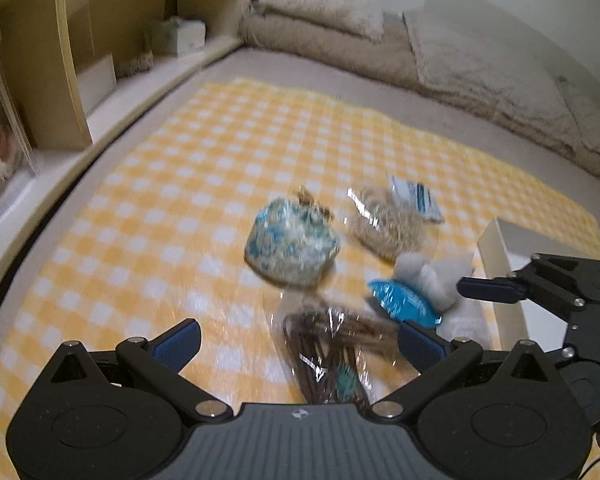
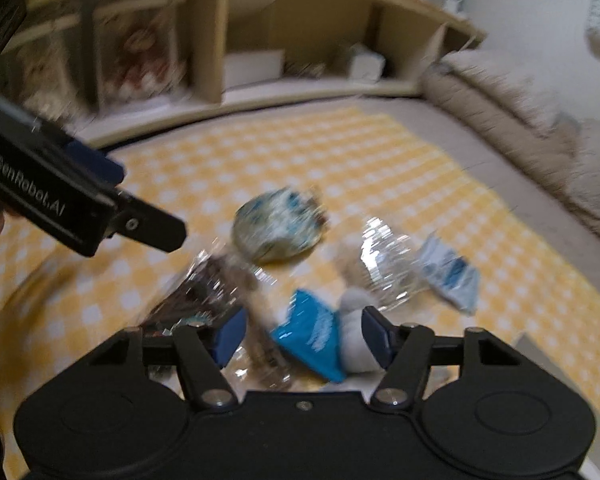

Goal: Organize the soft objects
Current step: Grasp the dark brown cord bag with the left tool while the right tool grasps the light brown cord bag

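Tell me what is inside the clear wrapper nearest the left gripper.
The clear wrapper holds a bundle of dark brown cord and a teal label. Its lower end is hidden behind the left gripper.

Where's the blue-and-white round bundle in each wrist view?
Left wrist: blue-and-white bundle sits mid-frame on the checked cloth, ahead of the left tongs.
Right wrist: same bundle, just above centre, beyond the right tongs.
Shared landmark: bright blue packet beside the white fluff.
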A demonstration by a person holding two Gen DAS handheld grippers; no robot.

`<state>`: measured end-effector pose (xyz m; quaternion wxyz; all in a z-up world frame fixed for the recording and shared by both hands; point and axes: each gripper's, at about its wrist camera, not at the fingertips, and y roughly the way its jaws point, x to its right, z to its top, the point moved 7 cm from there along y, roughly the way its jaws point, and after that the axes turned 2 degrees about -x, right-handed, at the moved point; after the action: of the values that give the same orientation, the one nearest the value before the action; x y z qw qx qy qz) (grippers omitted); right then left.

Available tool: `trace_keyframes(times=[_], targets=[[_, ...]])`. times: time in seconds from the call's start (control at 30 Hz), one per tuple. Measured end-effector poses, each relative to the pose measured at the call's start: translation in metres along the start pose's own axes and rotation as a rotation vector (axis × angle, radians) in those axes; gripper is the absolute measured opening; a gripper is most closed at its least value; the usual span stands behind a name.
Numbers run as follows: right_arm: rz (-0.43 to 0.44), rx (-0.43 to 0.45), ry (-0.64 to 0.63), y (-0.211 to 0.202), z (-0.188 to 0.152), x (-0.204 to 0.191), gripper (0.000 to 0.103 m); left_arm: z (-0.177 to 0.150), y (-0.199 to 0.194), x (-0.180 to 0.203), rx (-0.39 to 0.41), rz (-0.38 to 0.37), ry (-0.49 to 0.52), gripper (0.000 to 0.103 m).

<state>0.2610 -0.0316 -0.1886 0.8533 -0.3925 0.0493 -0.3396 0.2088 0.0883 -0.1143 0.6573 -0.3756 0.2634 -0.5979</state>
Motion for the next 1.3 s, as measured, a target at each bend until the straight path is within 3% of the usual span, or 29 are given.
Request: trace_keyframes(times=[0.27, 0.37, 0.4, 0.5, 0.8, 1.3], targets=[[0.039, -0.002, -0.104, 0.025, -0.003, -0.02, 0.049, -0.013, 0.014, -0.001, -0.086, -0.013, -0.023, 0.103], [0.057, -0.036, -0.109, 0.033, -0.005, -0.026, 0.036, -0.018, 0.015, 0.004, -0.098, -0.02, -0.001, 0.103], [0.061, -0.054, -0.098, 0.035, -0.005, -0.026, 0.026, -0.019, 0.015, 0.006, -0.101, -0.021, 0.004, 0.103], [0.061, -0.078, -0.031, 0.035, -0.002, -0.02, 0.02, -0.021, 0.016, 0.011, -0.106, -0.024, 0.015, 0.103], [0.102, -0.061, 0.166, 0.014, -0.005, 0.005, 0.01, -0.015, 0.021, 0.016, -0.11, -0.027, -0.028, 0.103], [0.137, -0.021, 0.404, -0.012, -0.003, 0.033, 0.008, -0.034, 0.065, 0.032, -0.194, 0.038, 0.021, 0.095]])
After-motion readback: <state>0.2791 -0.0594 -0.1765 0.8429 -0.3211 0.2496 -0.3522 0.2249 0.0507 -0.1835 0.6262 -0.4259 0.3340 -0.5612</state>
